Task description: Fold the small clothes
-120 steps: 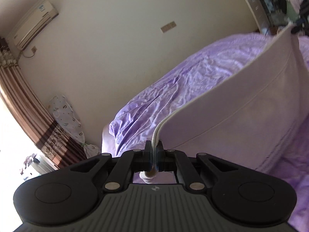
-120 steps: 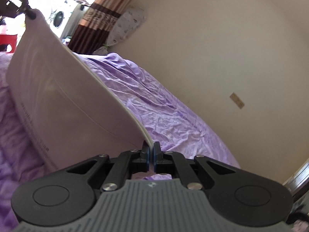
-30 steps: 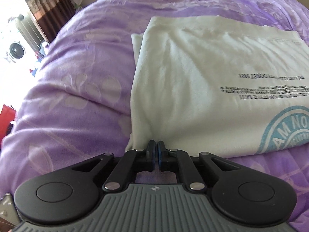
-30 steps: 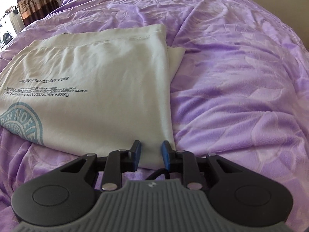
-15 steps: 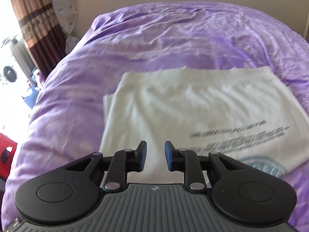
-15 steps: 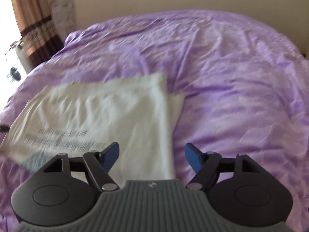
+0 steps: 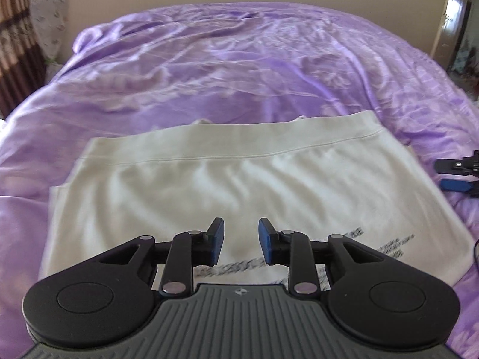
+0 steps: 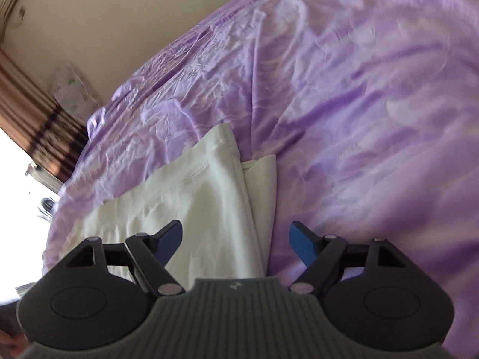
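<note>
1. Left wrist view: left gripper (image 7: 238, 240), jaws opening, nothing between them, hovers over the near part of the folded white shirt (image 7: 215, 185) lying on the purple bedspread (image 7: 239, 68); right gripper (image 7: 458, 175) at far right edge.
2. Right wrist view: right gripper (image 8: 235, 240), jaws opening wide and empty, above the shirt's right edge (image 8: 254, 197). Risk: a pinch catching one layer only would undo the fold.

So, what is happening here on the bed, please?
A person with a gripper in each hand is folding a white T-shirt on a purple bedspread. The shirt lies flat, folded over, its printed text showing at the near edge. Neither gripper holds it: the left gripper hovers over the shirt with its jaws opening, and the right gripper, jaws wide and opening, is above the shirt's right edge.
</note>
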### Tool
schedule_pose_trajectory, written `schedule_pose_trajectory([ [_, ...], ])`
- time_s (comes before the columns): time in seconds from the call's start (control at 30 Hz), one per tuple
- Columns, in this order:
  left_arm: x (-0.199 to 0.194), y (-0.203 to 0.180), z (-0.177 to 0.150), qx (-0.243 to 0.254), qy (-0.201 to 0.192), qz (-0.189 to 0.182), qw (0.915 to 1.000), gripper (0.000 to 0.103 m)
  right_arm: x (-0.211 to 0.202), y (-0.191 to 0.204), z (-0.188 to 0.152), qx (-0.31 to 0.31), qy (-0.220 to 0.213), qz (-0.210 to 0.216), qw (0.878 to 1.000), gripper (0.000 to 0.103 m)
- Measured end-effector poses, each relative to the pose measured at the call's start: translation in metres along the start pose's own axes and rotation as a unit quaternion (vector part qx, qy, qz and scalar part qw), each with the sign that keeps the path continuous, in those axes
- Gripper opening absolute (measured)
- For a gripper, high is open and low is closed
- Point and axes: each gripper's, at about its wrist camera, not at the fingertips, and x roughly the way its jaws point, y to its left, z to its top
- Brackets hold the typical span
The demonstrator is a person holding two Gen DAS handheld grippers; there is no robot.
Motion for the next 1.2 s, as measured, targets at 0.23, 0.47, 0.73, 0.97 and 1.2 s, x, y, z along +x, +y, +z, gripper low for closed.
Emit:
schedule_pose_trajectory([
  [0.23,0.045,0.001,0.016,-0.031,0.008,-0.028,0.9991,0.033,0.036,-0.017,0.015,0.023,0.001,0.028,0.999,0.07],
  [0.47,0.082,-0.002,0.04,-0.013,-0.008,-0.041,0.9991,0.033,0.059,-0.029,0.022,0.051,0.008,0.068,0.996,0.044],
  [0.73,0.128,0.0,0.071,-0.029,0.008,-0.057,0.9979,0.033,0.063,-0.03,0.02,0.057,0.011,0.072,0.996,0.041],
  [0.97,0.149,0.005,0.084,-0.065,0.016,-0.059,0.996,0.03,0.066,-0.033,0.019,0.058,0.011,0.067,0.996,0.032],
  [1.2,0.11,0.006,0.081,-0.074,-0.002,-0.065,0.9952,0.028,0.063,-0.034,0.017,0.066,0.006,0.072,0.995,0.034],
])
